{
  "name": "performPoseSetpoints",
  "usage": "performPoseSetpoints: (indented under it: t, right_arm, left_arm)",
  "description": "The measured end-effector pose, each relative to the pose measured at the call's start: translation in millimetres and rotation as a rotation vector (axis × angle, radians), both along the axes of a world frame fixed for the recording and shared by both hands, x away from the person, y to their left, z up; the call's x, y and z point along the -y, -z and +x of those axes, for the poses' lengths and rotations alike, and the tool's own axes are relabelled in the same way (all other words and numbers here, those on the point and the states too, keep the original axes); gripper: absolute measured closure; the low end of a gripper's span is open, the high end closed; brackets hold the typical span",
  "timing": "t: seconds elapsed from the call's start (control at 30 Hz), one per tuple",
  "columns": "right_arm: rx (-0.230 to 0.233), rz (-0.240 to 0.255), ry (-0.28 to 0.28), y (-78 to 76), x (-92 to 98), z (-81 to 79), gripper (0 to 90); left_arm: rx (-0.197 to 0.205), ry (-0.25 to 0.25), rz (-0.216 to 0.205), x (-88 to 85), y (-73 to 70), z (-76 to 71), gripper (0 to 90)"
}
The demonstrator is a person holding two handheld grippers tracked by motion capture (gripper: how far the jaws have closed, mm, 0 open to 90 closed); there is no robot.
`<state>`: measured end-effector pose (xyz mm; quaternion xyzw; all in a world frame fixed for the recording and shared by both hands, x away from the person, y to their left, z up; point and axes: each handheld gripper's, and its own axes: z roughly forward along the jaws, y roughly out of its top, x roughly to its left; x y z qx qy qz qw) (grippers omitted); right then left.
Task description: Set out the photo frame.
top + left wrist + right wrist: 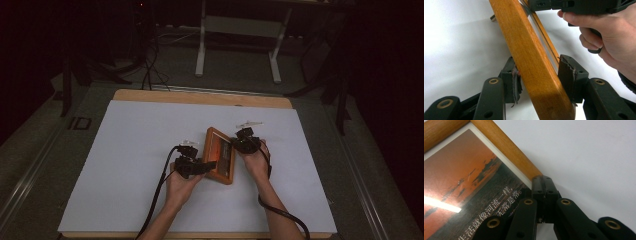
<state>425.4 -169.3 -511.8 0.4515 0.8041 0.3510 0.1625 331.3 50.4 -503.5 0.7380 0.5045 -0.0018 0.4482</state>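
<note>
Left gripper view, left claw (537,78) straddling orange wooden picture frame (534,65) rail, right claw (544,185) shut

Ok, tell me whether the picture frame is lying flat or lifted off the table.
Lifted on one side: the wooden picture frame stands tilted on edge between the left gripper's fingers, white table visible beneath it.
</note>
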Motion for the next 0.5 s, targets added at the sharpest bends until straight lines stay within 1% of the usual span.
performPoseSetpoints:
  t: [0.1,0.2,0.37,0.5]
  right_arm:
    - [0.001,-0.007,-0.005,-0.4,-0.3,0.4,90.0]
    - [0.001,-0.013,-0.009,-0.7,-0.5,0.3,90.0]
    - [0.001,-0.033,-0.027,-2.0,0.3,-0.5,90.0]
    - [0.004,-0.021,-0.032,-3.6,3.8,-3.0,89.8]
  left_arm:
    - [-0.008,-0.003,-0.011,-0.5,0.1,0.6,55.2]
    - [-0.013,0.002,-0.014,-1.0,-0.2,1.3,55.8]
    - [-0.005,0.002,-0.007,0.5,-1.4,1.8,56.3]
    - [0.007,0.007,-0.001,3.1,-3.3,2.2,57.3]
